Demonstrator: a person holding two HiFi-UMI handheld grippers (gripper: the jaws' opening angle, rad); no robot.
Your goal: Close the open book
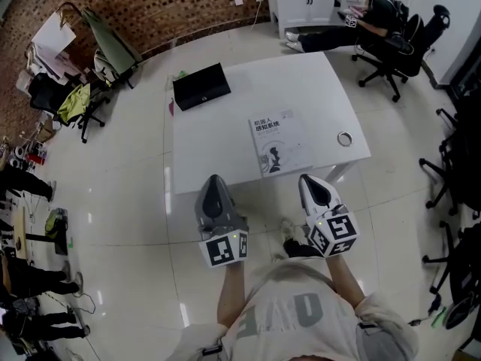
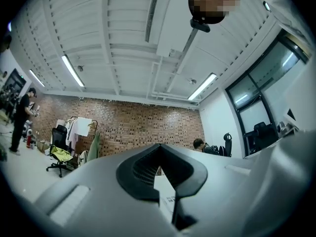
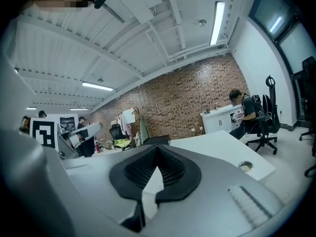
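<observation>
The book (image 1: 279,143) lies closed on the white table (image 1: 225,134), its white printed cover up, close to the table's front edge. Both grippers hang in front of that edge, over the floor and short of the book, touching nothing. My left gripper (image 1: 216,180) is shut and empty; a sliver of the book's cover (image 2: 167,195) shows through the slit between its jaws in the left gripper view. To its right, my right gripper (image 1: 309,179) is also shut with nothing in it, pointing across the table (image 3: 222,149).
A black flat case (image 1: 201,86) lies at the table's back left. A small metal ring (image 1: 345,138) sits near its right edge. Office chairs (image 1: 451,179) stand at the right. A seated person (image 1: 353,21) is at a white cabinet behind. A clothes rack (image 1: 98,43) stands at the left.
</observation>
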